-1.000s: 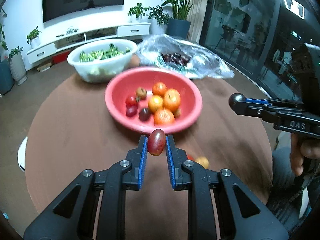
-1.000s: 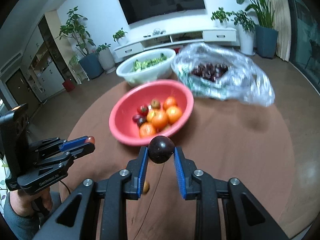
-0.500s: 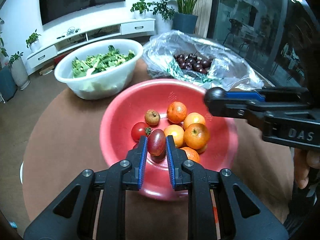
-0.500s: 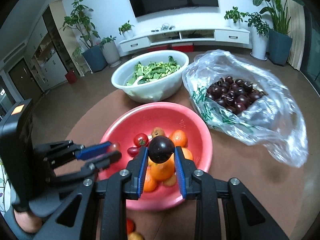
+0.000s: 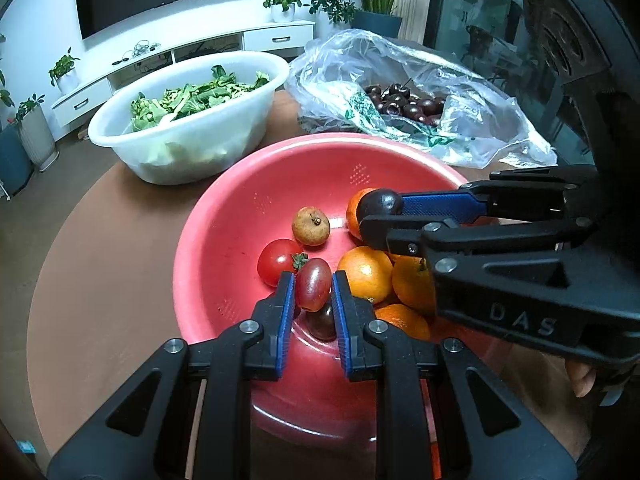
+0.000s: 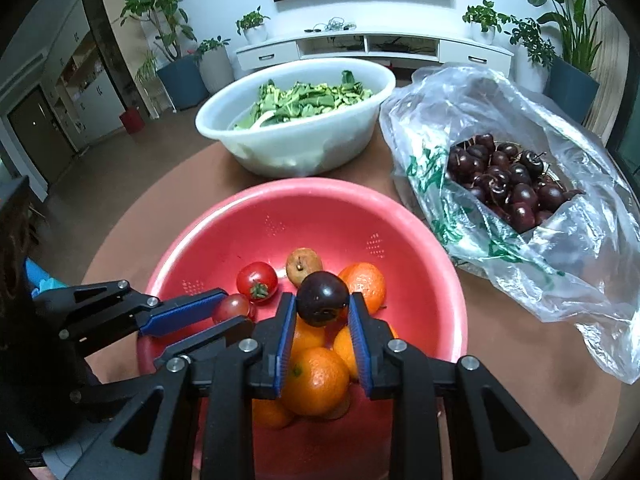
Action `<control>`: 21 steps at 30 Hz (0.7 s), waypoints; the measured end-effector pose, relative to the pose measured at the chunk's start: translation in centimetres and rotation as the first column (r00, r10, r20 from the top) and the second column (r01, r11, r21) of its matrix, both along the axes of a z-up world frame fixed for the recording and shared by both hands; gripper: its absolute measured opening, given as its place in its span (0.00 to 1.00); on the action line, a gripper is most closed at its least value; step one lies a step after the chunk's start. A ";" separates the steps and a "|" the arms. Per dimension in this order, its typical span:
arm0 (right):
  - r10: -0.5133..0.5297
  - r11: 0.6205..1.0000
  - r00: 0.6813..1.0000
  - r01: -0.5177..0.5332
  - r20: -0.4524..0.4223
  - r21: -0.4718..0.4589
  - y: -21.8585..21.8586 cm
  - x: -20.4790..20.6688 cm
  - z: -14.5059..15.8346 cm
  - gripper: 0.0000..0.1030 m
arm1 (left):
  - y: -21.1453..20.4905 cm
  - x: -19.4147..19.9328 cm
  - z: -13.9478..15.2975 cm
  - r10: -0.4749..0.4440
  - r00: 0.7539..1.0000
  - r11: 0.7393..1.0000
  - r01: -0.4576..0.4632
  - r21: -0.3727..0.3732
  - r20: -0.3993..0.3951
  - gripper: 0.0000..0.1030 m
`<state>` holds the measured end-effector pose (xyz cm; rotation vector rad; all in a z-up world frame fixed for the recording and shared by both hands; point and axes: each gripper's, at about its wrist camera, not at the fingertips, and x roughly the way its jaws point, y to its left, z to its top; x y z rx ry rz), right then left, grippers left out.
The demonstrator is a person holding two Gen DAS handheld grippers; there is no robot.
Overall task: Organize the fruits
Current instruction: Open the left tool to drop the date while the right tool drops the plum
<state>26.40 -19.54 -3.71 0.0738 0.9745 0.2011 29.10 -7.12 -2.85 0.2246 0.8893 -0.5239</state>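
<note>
Fruits are being gathered into the red basin (image 5: 224,216), which stands on the round brown table (image 5: 100,264) in front of a white basin of leafy greens (image 5: 188,120) and a clear plastic bag of cherries (image 6: 508,184).

Two pieces are held above the red basin, apparently so that each can be let go over the pile already inside. The left gripper (image 5: 313,292) is clamped on a reddish-purple grape tomato (image 5: 313,285), squeezed end-up between the blue pads, just beside a round red tomato (image 5: 278,262) and over a dark fruit (image 5: 322,322) lying at the bottom. The right gripper (image 6: 322,312) is clamped on a dark purple plum-like fruit (image 6: 322,298), carried over the heap of oranges (image 6: 316,380). Both tools point steeply down into the basin, and they are kept side by side without touching, the left over the basin's left half and the right over the oranges.

Lying loose in the basin can be counted:
- one red tomato
- one small brownish fruit with a stem (image 5: 311,226)
- one dark fruit under the left gripper
- at least four oranges; more may be hidden beneath the grippers

Two further pieces are gripped, one in each tool. The cherries in the bag are too many and too overlapped to be counted.
</note>
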 end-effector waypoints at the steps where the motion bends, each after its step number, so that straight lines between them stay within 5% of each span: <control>1: 0.000 1.000 1.000 0.000 -0.003 -0.005 0.0 0.1 -0.2 0.29 | 0.0 0.1 -0.2 0.001 1.000 1.000 -0.001 0.004 -0.003 0.17; 11: 0.007 0.999 1.000 -0.007 0.004 -0.035 0.4 0.0 -0.5 0.30 | -0.1 0.2 -0.3 0.008 1.000 1.000 -0.008 0.011 0.006 0.23; 16: 0.010 1.000 1.000 -0.009 0.010 -0.028 0.4 0.0 -0.4 0.42 | 0.0 -0.3 0.3 0.015 1.000 1.000 -0.015 0.000 0.028 0.58; 21: -0.004 0.999 1.000 0.005 0.027 -0.037 0.3 -0.4 0.2 0.49 | 0.4 -1.1 1.0 0.014 0.999 1.000 -0.013 -0.021 0.037 0.59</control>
